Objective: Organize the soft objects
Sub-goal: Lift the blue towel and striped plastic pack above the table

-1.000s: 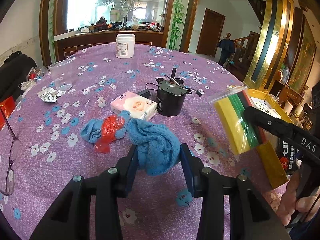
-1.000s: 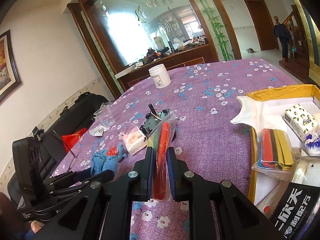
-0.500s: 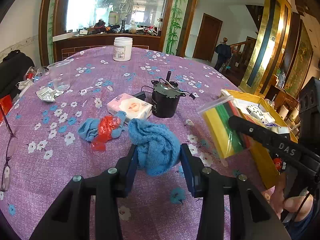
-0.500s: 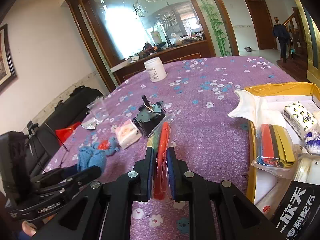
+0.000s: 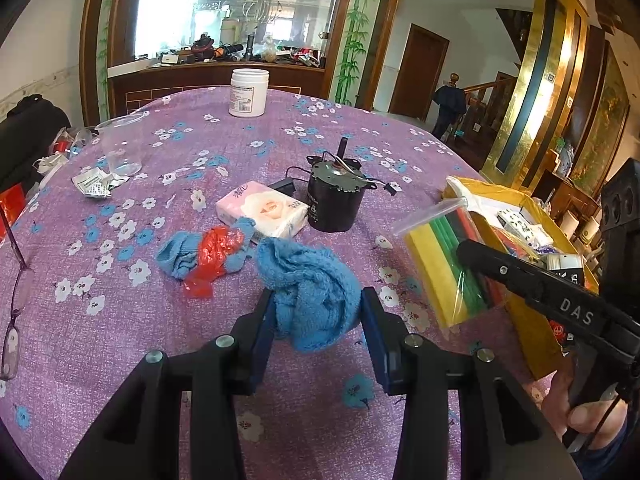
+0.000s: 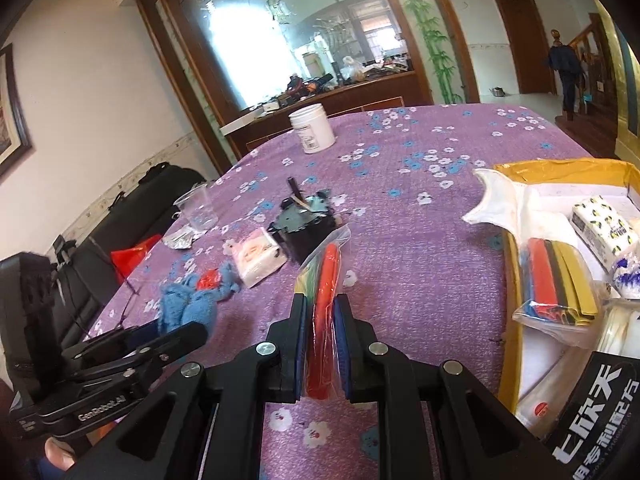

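My left gripper (image 5: 318, 316) is shut on a crumpled blue towel (image 5: 312, 288) and holds it just above the purple flowered tablecloth (image 5: 120, 320). A second blue cloth with red plastic (image 5: 200, 252) lies to its left, next to a pink tissue pack (image 5: 262, 210). My right gripper (image 6: 322, 312) is shut on a clear bag of coloured strips (image 6: 326, 280), also seen in the left wrist view (image 5: 444, 264). A yellow box (image 6: 560, 168) at the right holds a similar bag (image 6: 554, 284) and a tissue pack (image 6: 604, 228).
A black motor with wires (image 5: 334, 196) stands behind the tissue pack. A white jar (image 5: 248, 92) is at the far edge, a clear plastic cup (image 5: 118, 144) and foil wrappers (image 5: 96, 186) at the left. Glasses (image 5: 16, 292) lie at the left edge.
Both grippers have drawn back slightly toward me, with their loads still held. The bag of strips has shifted a little nearer the yellow box.
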Available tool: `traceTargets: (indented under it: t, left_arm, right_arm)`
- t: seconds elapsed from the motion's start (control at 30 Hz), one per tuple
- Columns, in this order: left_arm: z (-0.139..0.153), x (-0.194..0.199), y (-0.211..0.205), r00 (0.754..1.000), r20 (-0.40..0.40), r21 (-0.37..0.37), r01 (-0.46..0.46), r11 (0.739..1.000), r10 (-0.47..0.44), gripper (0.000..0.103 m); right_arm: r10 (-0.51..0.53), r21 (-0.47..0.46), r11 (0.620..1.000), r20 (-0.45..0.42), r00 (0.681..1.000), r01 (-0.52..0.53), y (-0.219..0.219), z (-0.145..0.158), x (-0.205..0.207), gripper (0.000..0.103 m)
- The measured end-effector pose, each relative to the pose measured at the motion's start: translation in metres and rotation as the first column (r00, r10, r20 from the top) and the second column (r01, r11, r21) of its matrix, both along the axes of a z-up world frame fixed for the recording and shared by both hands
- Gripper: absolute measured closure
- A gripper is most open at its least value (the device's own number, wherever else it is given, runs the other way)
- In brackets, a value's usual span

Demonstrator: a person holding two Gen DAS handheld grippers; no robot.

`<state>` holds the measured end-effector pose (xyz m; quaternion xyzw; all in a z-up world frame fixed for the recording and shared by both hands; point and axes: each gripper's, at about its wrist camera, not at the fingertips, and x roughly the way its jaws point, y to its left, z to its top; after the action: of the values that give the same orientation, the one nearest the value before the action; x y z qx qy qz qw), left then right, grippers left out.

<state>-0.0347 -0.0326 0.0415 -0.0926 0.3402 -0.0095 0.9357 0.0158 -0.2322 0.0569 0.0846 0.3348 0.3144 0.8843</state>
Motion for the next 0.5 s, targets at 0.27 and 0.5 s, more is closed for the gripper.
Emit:
traceTargets:
  t: [0.27,0.5]
  left_arm:
    - [0.001,-0.001,0.001,1.000,0.020,0.000,-0.013,1.000,0.013,0.062]
    - [0.003,-0.004,0.013,0.996,0.042,-0.037,-0.076,0.996,0.078,0.061]
  right_arm:
    - [-0.010,-0.030,0.999,0.041,0.999,0.011,0.007,0.004,-0.009,0.088]
    - [0.054,-0.039,0.998,0.082,0.995,-0.051,0.014,0.002,-0.020,0.088]
